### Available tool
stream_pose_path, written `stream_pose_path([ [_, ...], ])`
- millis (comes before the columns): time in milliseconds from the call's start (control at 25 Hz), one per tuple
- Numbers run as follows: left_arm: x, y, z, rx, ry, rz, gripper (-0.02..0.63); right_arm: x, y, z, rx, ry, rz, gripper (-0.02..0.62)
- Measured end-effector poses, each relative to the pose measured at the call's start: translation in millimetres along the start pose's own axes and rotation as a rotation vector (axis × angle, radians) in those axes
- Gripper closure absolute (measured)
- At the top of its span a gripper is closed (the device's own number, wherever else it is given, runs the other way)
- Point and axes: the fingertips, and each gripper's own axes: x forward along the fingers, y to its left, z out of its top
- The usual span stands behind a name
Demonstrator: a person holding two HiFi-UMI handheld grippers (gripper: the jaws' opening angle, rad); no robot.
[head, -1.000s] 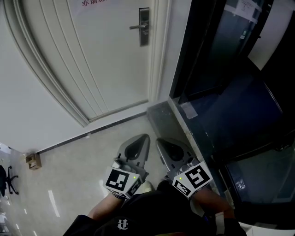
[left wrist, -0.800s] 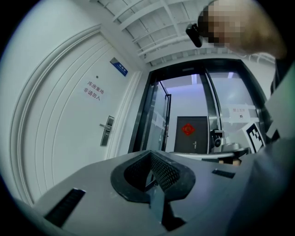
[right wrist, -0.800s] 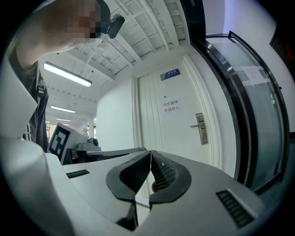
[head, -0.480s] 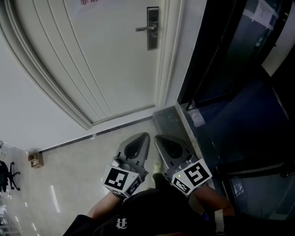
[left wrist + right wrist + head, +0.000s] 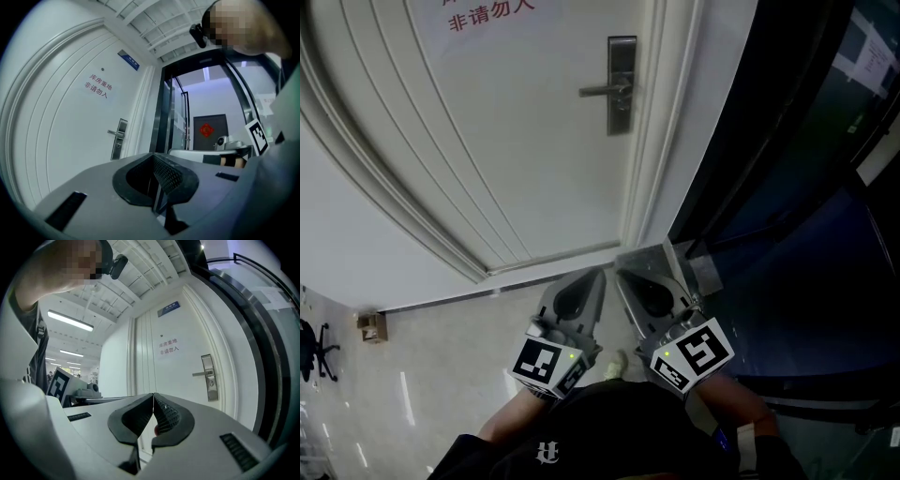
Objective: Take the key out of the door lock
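A white door (image 5: 506, 122) stands ahead with a steel lock plate (image 5: 622, 86) and a lever handle (image 5: 602, 90) pointing left. The key is too small to make out on the plate. The same plate shows in the left gripper view (image 5: 119, 139) and the right gripper view (image 5: 209, 377). My left gripper (image 5: 598, 276) and right gripper (image 5: 621, 278) are held side by side low in the head view, well short of the door. Both are shut with nothing between the jaws, as seen in the left gripper view (image 5: 153, 156) and the right gripper view (image 5: 153, 395).
Red lettering (image 5: 484, 14) is printed on the door. A dark glass partition (image 5: 787, 178) with a black frame stands right of the door frame. Pale tiled floor (image 5: 422, 375) lies below, with a small brown box (image 5: 368, 326) at the left wall.
The view has shifted closer to the door: the lock plate sits lower and further right in the picture. Both grippers stay shut and side by side.
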Motion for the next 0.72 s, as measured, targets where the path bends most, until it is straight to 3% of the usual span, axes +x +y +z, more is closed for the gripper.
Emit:
stream_pose_path([
  [560, 84, 44, 10, 0.006, -0.010, 0.031, 0.598, 50, -80, 6, 0.004, -0.007, -0.027, 0.580],
  [720, 111, 62, 10, 0.019, -0.022, 0.005, 0.598, 73, -105, 3, 0.010, -0.007, -0.053, 0.580],
])
